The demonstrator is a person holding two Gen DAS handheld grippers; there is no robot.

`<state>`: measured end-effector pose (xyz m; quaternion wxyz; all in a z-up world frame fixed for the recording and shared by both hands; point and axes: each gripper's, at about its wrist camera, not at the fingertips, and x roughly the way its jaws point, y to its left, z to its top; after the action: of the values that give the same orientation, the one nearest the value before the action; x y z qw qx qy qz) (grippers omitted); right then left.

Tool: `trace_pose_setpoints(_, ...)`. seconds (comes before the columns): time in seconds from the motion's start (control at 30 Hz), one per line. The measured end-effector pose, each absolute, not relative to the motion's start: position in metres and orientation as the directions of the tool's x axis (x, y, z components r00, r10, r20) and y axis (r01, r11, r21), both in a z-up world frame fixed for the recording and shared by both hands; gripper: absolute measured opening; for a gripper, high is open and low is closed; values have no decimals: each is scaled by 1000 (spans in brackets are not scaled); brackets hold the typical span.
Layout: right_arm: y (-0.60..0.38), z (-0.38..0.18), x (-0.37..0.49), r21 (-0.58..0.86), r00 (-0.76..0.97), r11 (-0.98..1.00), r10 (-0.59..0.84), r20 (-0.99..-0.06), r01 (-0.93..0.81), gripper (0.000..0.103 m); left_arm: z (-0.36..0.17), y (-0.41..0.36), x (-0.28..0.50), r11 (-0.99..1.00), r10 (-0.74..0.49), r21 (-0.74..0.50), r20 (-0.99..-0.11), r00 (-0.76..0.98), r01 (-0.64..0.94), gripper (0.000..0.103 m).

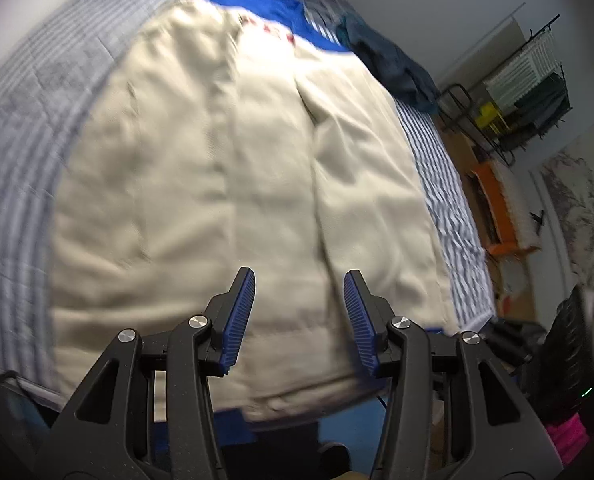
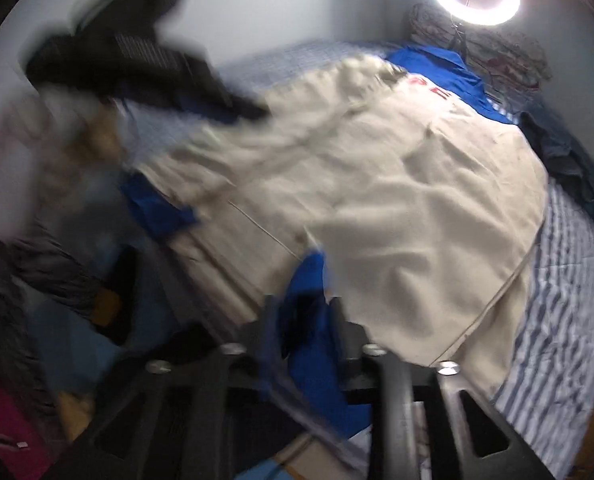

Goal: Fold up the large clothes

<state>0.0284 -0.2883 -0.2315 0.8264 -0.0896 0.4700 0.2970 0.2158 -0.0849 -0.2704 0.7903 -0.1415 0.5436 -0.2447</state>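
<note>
Folding is barely starting: my right gripper point(image 2: 311, 312) is pinching the jacket point(image 1: 233, 168) hem at six o'clock; my left gripper point(image 1: 299, 292) is hanging released.

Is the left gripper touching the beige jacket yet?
Apart, as far as shown. In the left wrist view the left gripper stands open above the beige jacket, with no fabric between its blue pads.

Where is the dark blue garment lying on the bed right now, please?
In both views the dark blue garment lies crumpled at the right edge of the striped bedsheet, beside the cream jacket.
</note>
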Motion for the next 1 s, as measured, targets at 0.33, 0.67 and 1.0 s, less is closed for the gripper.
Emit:
trace_pose_setpoints(0.33,-418,-236,92,444,485,884,454,-747,-143,53,-312,-126,199,801,-593,-564,-794,133,202,47)
trace_pose_setpoints(0.67,-412,-297,153,510,329,859,491,-807,-30,38,-331,-155,186,778,-613,-582,-786,83,238,14)
trace_pose_setpoints(1.0,-423,-261,151,486,399,873,462,-792,-45,3,-303,-167,169,704,-699,-662,-710,84,258,4)
